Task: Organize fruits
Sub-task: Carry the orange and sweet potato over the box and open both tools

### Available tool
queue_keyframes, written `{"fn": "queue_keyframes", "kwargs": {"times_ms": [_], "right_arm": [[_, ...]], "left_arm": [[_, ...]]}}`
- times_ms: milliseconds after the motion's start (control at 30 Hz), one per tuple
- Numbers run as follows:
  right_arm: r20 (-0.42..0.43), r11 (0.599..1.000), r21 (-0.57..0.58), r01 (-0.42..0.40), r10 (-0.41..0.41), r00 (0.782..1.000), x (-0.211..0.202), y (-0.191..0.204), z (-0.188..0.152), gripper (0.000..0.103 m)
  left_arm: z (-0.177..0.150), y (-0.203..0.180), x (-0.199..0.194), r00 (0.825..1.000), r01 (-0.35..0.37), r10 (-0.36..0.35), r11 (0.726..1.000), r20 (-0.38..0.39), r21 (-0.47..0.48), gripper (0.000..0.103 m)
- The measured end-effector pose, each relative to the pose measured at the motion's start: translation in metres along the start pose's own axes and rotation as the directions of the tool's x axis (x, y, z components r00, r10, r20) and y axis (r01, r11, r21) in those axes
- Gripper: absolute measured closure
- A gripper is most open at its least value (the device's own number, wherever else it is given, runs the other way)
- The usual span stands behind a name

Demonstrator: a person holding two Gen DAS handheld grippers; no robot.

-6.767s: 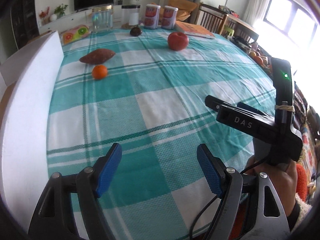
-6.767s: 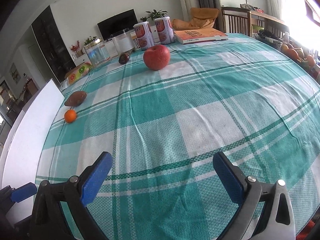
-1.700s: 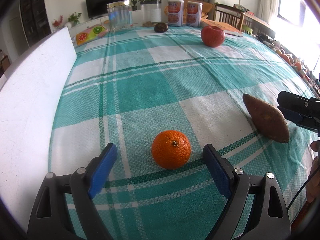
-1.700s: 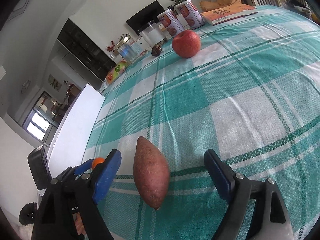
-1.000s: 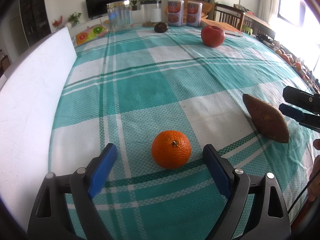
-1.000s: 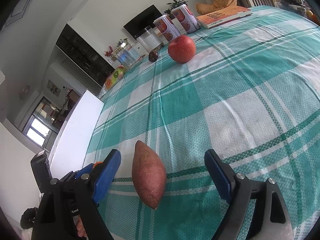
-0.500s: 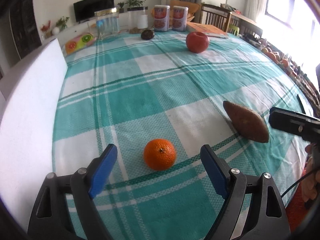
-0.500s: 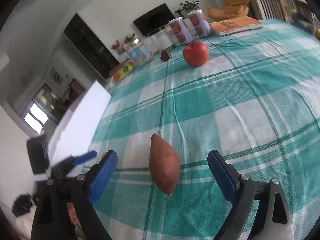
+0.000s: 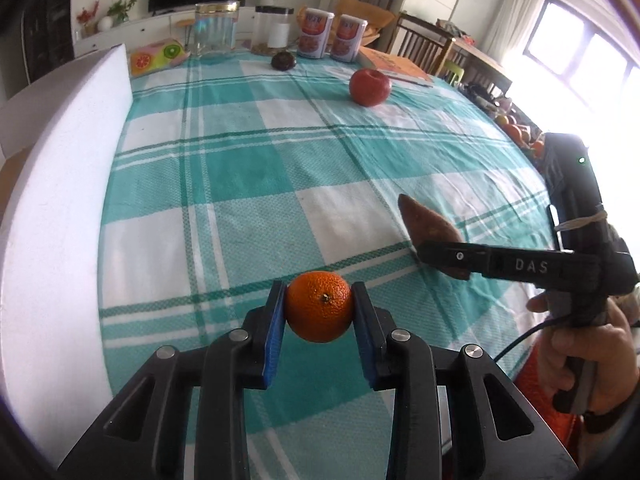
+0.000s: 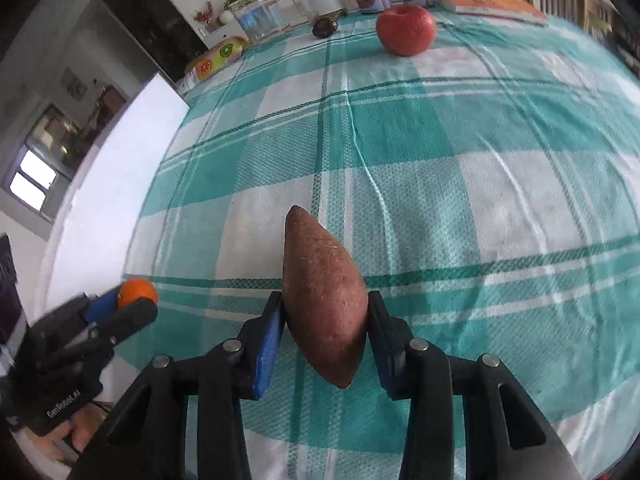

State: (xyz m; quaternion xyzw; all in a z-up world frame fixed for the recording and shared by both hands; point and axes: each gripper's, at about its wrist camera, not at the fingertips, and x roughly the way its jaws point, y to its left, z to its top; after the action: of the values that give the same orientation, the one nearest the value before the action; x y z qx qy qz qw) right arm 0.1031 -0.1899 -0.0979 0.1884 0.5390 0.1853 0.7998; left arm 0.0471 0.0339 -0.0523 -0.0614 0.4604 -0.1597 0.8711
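Both grippers have closed since a second ago: left gripper (image 9: 319, 307) clamps the orange (image 9: 319, 306), right gripper (image 10: 326, 320) closing on the sweet potato (image 10: 323, 300). Next: lift and group them.

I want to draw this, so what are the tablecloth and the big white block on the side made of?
The tablecloth looks like woven cotton, matte: you can see the tiny weave and soft wrinkles. The white block is probably foam: chalky, matte, with a thick, rounded edge, though I can't be sure.
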Motion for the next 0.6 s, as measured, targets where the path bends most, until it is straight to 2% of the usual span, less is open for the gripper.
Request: {"fn": "queue_keyframes", "kwargs": {"times_ms": [67,133,267,400,500,600], "right_arm": [[0.028,0.976,0.15,-0.156,0.154,0.988,-0.004,-0.021,-0.006,0.062],[0.066,0.919,0.264,-0.292,0.285,0.956,-0.004,-0.037,-0.012,0.062],[0.125,0.813,0.362,-0.455,0.441,0.889,-0.004,-0.044,-0.019,0.062],[0.142,0.755,0.354,-0.552,0.54,0.83,-0.011,-0.011,-0.013,0.062],[0.112,0.753,0.279,-0.595,0.59,0.799,-0.02,0.041,-0.002,0.062],[0.051,0.742,0.206,-0.638,0.643,0.764,-0.021,0.103,0.009,0.062]], "left_arm": [[-0.001,0.003,-0.015,0.999,0.035,-0.035,0.999,0.011,-0.027,0.07],[-0.001,0.007,-0.031,0.998,0.061,-0.06,0.996,0.028,-0.058,0.07],[0.002,0.018,-0.059,0.992,0.109,-0.102,0.987,0.07,-0.116,0.07],[0.006,0.024,-0.091,0.984,0.132,-0.113,0.981,0.136,-0.139,0.07],[0.011,0.038,-0.12,0.974,0.158,-0.126,0.974,0.189,-0.164,0.07],[0.012,0.064,-0.151,0.966,0.143,-0.091,0.968,0.241,-0.208,0.07]]}}
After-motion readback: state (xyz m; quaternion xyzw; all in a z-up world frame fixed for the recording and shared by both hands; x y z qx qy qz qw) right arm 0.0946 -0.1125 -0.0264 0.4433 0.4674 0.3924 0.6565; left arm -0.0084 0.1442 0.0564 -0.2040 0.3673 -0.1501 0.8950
